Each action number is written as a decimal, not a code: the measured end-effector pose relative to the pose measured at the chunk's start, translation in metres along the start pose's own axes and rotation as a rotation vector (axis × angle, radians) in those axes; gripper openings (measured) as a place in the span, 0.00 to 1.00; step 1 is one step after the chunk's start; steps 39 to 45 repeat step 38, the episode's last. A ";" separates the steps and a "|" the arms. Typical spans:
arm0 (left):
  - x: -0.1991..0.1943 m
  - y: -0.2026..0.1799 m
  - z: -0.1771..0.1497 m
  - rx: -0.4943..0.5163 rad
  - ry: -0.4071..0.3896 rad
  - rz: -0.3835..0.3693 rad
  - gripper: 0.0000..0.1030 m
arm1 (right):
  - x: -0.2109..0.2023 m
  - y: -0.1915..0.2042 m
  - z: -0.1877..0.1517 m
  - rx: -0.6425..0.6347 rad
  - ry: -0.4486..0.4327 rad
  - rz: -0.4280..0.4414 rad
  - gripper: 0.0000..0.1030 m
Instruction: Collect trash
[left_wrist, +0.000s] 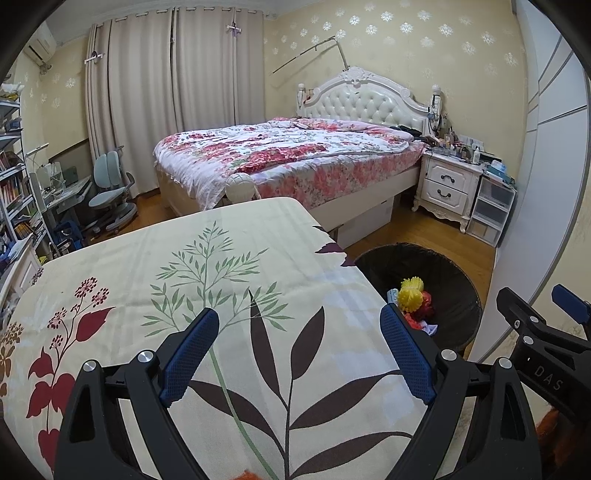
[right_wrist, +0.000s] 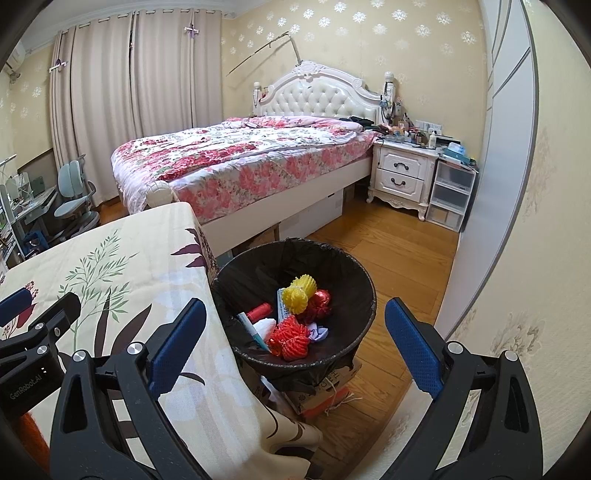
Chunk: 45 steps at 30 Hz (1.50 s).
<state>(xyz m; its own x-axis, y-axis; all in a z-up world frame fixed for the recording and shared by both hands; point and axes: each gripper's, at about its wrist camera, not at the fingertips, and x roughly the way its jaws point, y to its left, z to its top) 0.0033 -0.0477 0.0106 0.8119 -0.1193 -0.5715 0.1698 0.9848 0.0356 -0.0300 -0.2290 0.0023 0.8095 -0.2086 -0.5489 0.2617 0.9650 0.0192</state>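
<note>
From the left wrist, the left gripper (left_wrist: 299, 354) hangs wide open and holding nothing above the leaf-patterned tablecloth (left_wrist: 155, 280), with the black-lined bin (left_wrist: 450, 277) on the floor just past the table's right edge, yellow and red trash (left_wrist: 412, 295) inside. From the right wrist, the right gripper (right_wrist: 295, 343) is likewise spread and bare above the bin (right_wrist: 258, 269), where yellow net balls (right_wrist: 297, 295), red net (right_wrist: 290, 338), a red spool (right_wrist: 260, 310) and a pen (right_wrist: 251, 328) lie together.

I read "DAS" on my right gripper (left_wrist: 546, 325) body, and "GenRobot.AI" on my left gripper (right_wrist: 22, 306) body; nothing else is legible.
</note>
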 end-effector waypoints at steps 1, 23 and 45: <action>0.000 0.000 0.000 -0.001 0.000 0.000 0.86 | 0.000 0.000 0.000 0.000 0.000 0.000 0.92; -0.001 -0.001 0.000 -0.005 0.004 -0.035 0.86 | 0.000 0.001 -0.001 0.000 -0.002 0.001 0.92; 0.015 0.049 -0.001 -0.036 0.027 0.072 0.86 | 0.017 0.045 0.013 -0.062 0.053 0.110 0.92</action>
